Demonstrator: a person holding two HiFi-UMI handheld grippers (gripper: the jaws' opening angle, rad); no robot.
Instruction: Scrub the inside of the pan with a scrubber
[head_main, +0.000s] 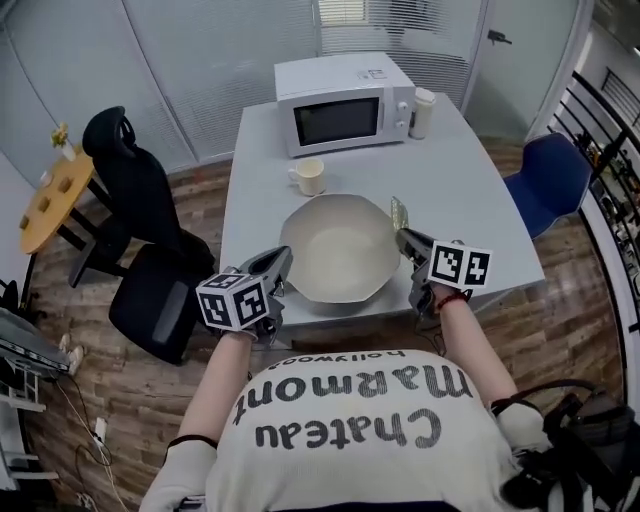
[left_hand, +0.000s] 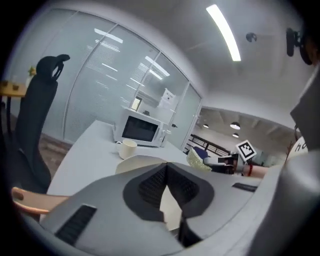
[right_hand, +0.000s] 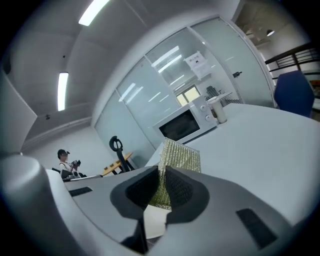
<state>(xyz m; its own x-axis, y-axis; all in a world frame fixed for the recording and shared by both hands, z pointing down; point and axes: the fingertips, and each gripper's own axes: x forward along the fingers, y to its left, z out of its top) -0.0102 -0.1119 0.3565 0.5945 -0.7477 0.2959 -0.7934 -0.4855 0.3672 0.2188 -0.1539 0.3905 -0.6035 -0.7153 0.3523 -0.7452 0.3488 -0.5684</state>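
**Shirt (head_main: 350, 410) print, seen upside down: "Chateau Marmont", "hollywood"; grippers flanked the pan.**
Head view: the pan (head_main: 340, 248) sat at the table's (head_main: 470, 180) near edge, within easy reach, with the left gripper (head_main: 280, 262) by its left rim and the right gripper (head_main: 405, 238) by its right. Left gripper view: jaws together, nothing between, likely free to steady the pan. Right gripper view: jaws clamped on the scrubber (right_hand: 177, 155), upright, not yet inside the pan. The microwave (right_hand: 187, 122) label was unreadable.

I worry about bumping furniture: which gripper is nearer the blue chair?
Right. The right gripper is by the pan's right edge, on the blue chair's side; the left gripper is across the pan, farther off.
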